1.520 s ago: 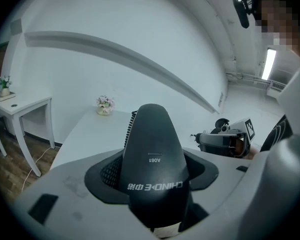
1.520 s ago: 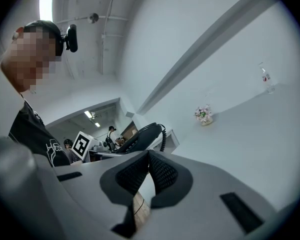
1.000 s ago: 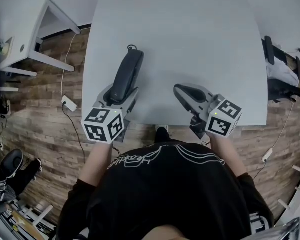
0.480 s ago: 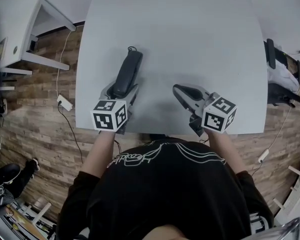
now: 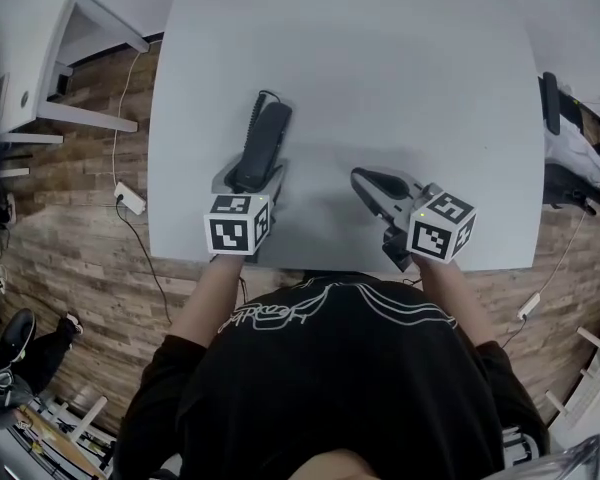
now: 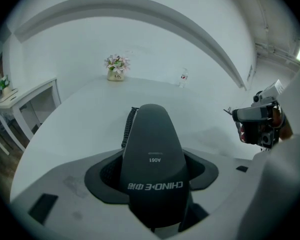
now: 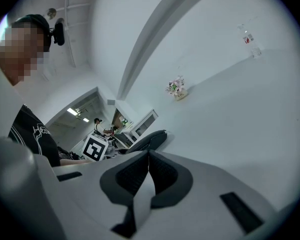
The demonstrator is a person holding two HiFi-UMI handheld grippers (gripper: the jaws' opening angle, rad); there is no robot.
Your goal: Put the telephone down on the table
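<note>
While your left gripper [image 5: 251,180] clamps near end of telephone [image 5: 263,140], long axis runs straight ahead from grip, over table [image 5: 400,68] near front edge. Your right gripper [image 5: 366,181]: jaws together, empty, well apart. Far end, coiled cord [image 6: 128,126]: tabletop contact unclear.

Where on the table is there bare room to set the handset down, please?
Bare table stretches from the telephone handset in the left gripper to the far edge, where a flower pot and a bottle stand. The gap between the handset and the shut, empty right gripper is free. The near edge is crowded by both grippers.
</note>
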